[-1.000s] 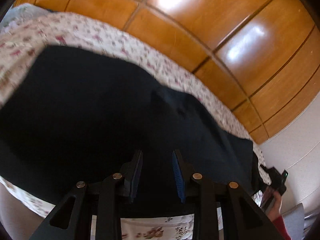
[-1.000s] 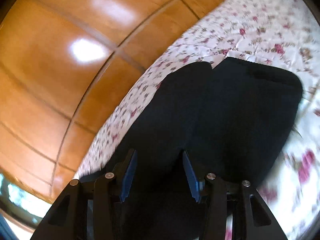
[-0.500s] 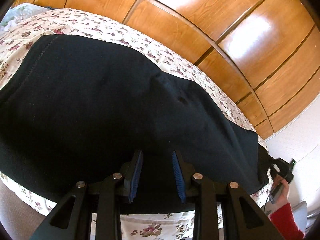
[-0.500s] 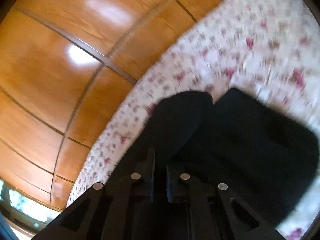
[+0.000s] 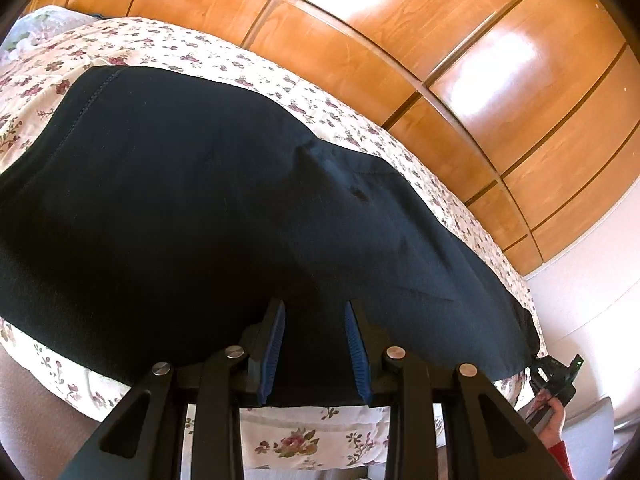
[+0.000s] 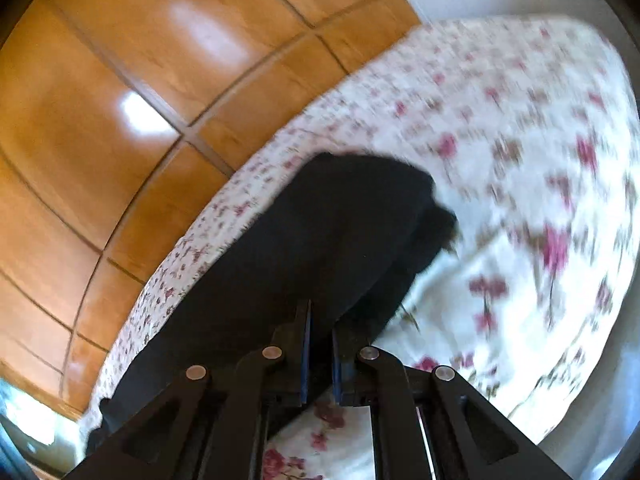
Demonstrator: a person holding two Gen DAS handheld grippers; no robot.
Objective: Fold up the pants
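Note:
Dark navy pants (image 5: 200, 208) lie spread across a floral bedspread (image 5: 168, 46). My left gripper (image 5: 314, 312) is open, its blue-padded fingers hovering over the near edge of the pants, holding nothing. In the right wrist view the pants (image 6: 320, 240) show as a folded dark strip. My right gripper (image 6: 320, 322) is shut on the pants' near edge and lifts it off the bedspread (image 6: 520, 160). The right hand and its gripper (image 5: 554, 380) show at the far right end of the pants in the left wrist view.
A wooden panelled wardrobe (image 5: 440, 40) runs along the far side of the bed and also shows in the right wrist view (image 6: 120, 100). A white wall (image 5: 592, 300) stands at the right. A pillow (image 5: 36, 26) lies at the bed's far left.
My right gripper closed on the pants' edge and is carrying the fabric, with the view swinging over the bed. My left gripper stayed open and drew back slightly.

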